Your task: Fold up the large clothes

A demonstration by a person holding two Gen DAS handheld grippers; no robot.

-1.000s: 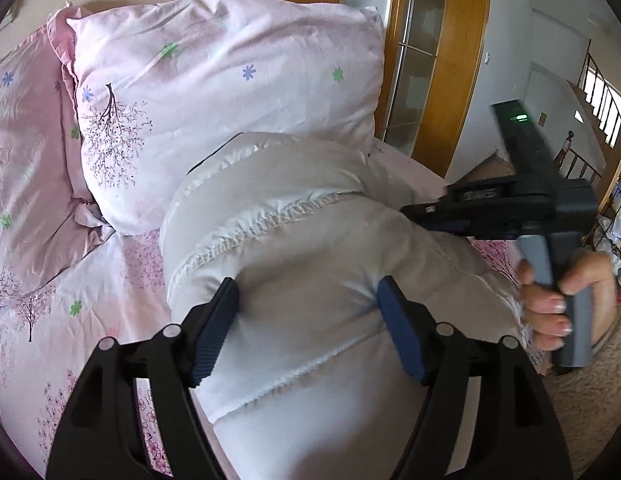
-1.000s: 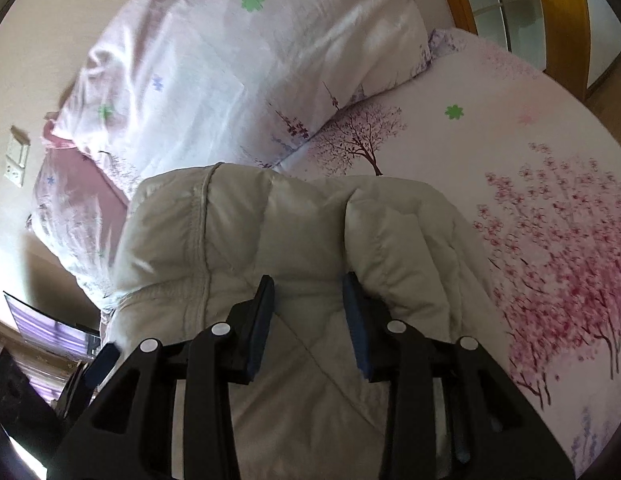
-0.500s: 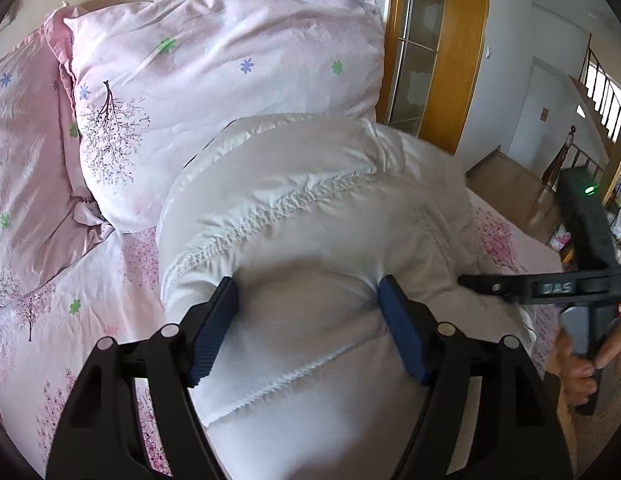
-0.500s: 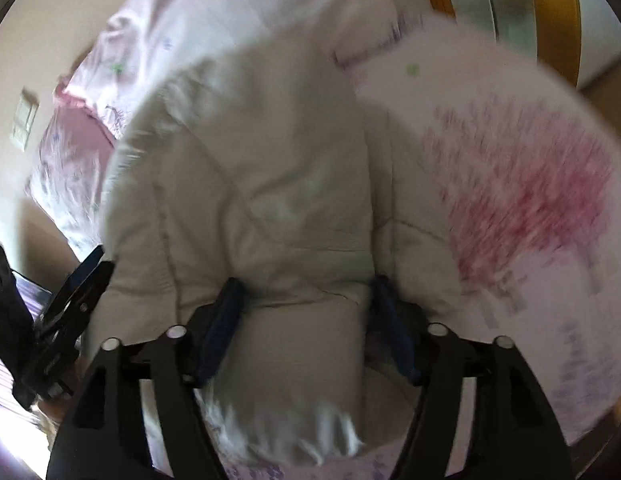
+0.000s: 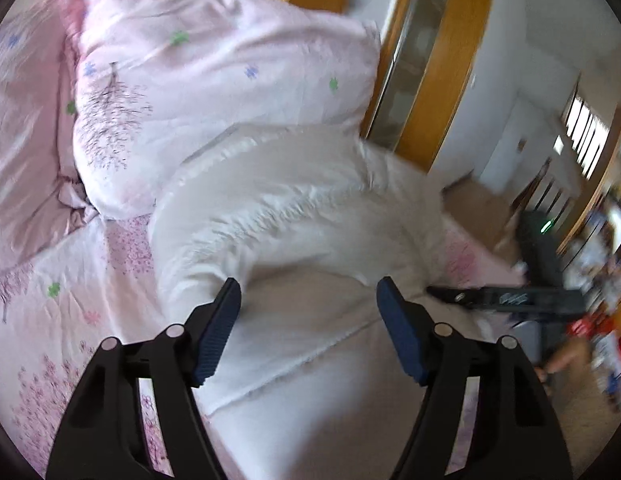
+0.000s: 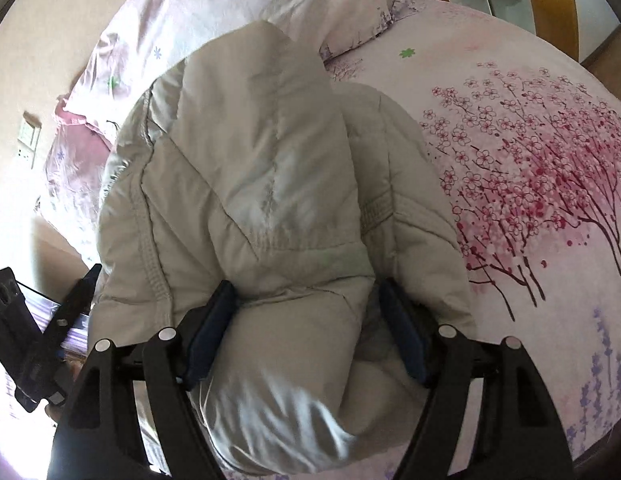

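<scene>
On a pink blossom-print bedsheet (image 6: pixel 530 184) below a pink floral pillow (image 5: pixel 214 80), a puffy white quilted jacket (image 6: pixel 262 184) lies bundled, the left gripper (image 5: pixel 308 322) and right gripper (image 6: pixel 306 328) spread wide astride its bulk, gripping nothing; the fold looks nearly done, likely needing only pressing flat.

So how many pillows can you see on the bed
2. One floral pillow stands against the wall right behind the white puffer jacket. A second, pinker pillow lies at its left. More could be hidden behind the jacket.
</scene>
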